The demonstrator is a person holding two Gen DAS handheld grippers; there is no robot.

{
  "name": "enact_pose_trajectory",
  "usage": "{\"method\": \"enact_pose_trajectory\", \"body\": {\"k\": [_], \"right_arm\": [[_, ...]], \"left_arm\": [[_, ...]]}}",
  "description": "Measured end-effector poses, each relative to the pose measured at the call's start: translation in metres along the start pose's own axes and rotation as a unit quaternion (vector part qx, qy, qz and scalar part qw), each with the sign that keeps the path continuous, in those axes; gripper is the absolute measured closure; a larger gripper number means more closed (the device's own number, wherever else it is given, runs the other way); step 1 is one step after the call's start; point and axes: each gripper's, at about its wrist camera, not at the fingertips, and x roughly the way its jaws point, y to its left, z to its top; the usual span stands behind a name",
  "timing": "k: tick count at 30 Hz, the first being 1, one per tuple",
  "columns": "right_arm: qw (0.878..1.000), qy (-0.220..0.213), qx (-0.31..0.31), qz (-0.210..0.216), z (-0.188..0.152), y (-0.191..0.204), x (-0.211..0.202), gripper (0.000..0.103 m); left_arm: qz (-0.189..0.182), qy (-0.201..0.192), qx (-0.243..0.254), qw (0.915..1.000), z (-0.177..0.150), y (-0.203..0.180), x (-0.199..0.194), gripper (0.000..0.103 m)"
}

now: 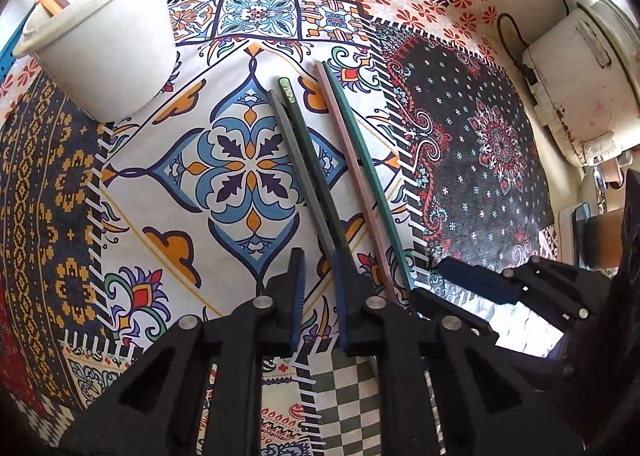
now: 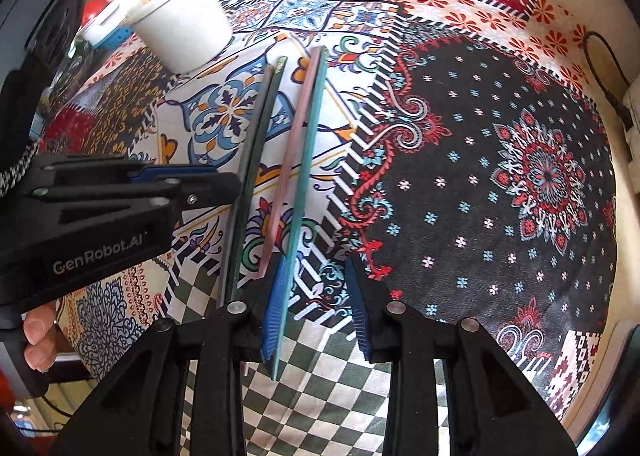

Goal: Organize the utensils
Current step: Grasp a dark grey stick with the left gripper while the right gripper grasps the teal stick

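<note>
Pointing steeply down at a patchwork tablecloth [image 1: 480, 175], the left gripper [image 1: 318, 268] fills the bottom of its own view with its jaws drawn nearly together. A narrow slit remains between the blue pads, and only cloth shows through it, so it grips nothing. The near ends of a grey chopstick [image 1: 298, 159] and a dark green chopstick [image 1: 314, 159] run in under its right-hand finger. In the right wrist view, the right gripper [image 2: 317, 262] stands at the bottom centre with its jaws partly apart. A teal chopstick [image 2: 308, 159] passes between them, lying along the left-hand pad. The other pad stands clear of it, with checked cloth visible in the gap. A pink chopstick [image 2: 294, 143] lies touching the teal one and slips behind the left-hand finger. At the lower left of that view, a person's fingers [image 2: 38, 336] wrap the handle of the left gripper. Both pairs of chopsticks stretch away up the middle of each frame, side by side but apart, flat on the cloth. Beyond their far tips, in the upper left, stands a pale cup [image 1: 108, 63]. At the far right edge sits a white appliance [image 1: 572, 87].
</note>
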Motion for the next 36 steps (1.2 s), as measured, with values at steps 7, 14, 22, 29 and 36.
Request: {"method": "enact_pose_trajectory", "body": {"k": [7, 14, 22, 29, 36], "right_arm": [[1.0, 0.004, -0.018, -0.021, 0.001, 0.0, 0.0, 0.096], [0.999, 0.014, 0.003, -0.033, 0.004, -0.036, -0.007, 0.096], [1.0, 0.013, 0.011, -0.004, 0.014, -0.053, -0.02, 0.095], [1.0, 0.022, 0.011, 0.007, 0.017, -0.045, -0.014, 0.095], [1.0, 0.03, 0.0, 0.01, 0.032, -0.042, -0.002, 0.095]], "left_arm": [[0.029, 0.002, -0.021, 0.9994, -0.005, 0.026, -0.007, 0.103], [-0.008, 0.004, -0.044, 0.999, -0.004, 0.036, -0.018, 0.102], [-0.026, 0.023, -0.021, 0.9992, 0.009, 0.006, 0.0, 0.093], [-0.008, 0.016, -0.01, 0.9998, 0.012, 0.003, 0.005, 0.093], [0.019, 0.011, -0.02, 0.9996, 0.019, 0.014, 0.003, 0.093]]}}
